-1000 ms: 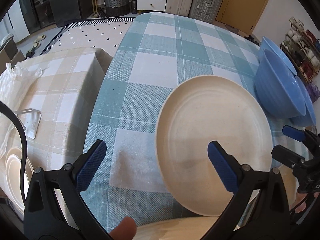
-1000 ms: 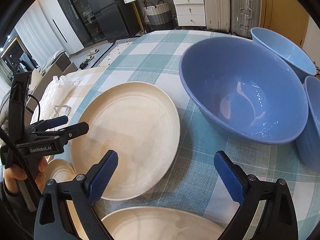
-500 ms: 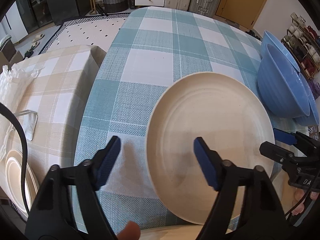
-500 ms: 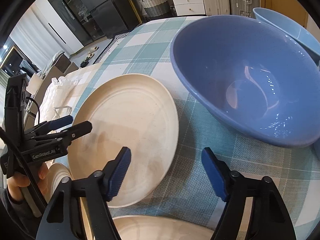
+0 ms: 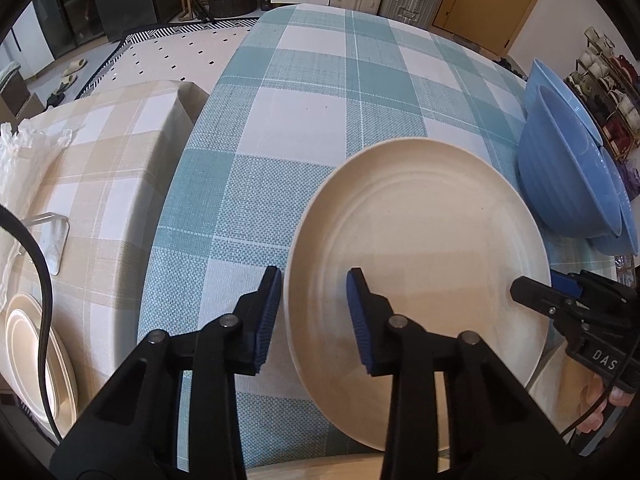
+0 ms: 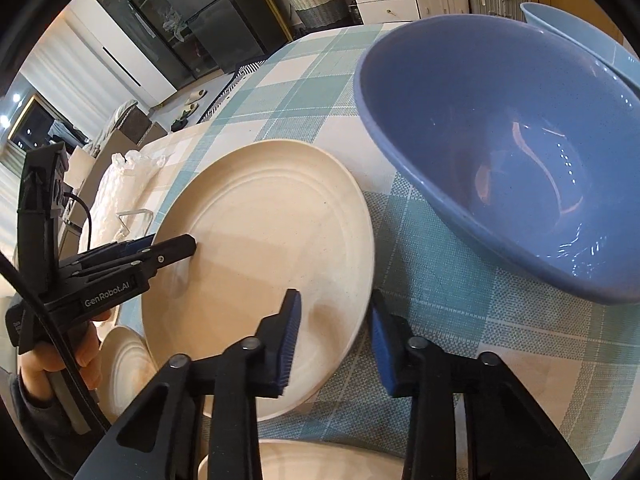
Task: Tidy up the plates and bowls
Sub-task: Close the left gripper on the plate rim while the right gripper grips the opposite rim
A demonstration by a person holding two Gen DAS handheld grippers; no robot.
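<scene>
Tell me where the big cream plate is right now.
The cream plate lies on the teal checked tablecloth, just left of the blue bowl. The left gripper straddles its left rim and the right gripper its right rim.

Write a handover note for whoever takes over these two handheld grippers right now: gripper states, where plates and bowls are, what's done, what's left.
Left gripper: open, fingers straddling the cream plate's left rim.
Right gripper: open, straddling its right rim.
The plate is on the teal checked table. The large blue bowl is to its right, with a lighter blue bowl behind. A second cream plate is at the near edge. A plate stack sits off to the left.
Done: both grippers positioned.
Left: grip, lift, probably stack the plates, then the bowls.
</scene>
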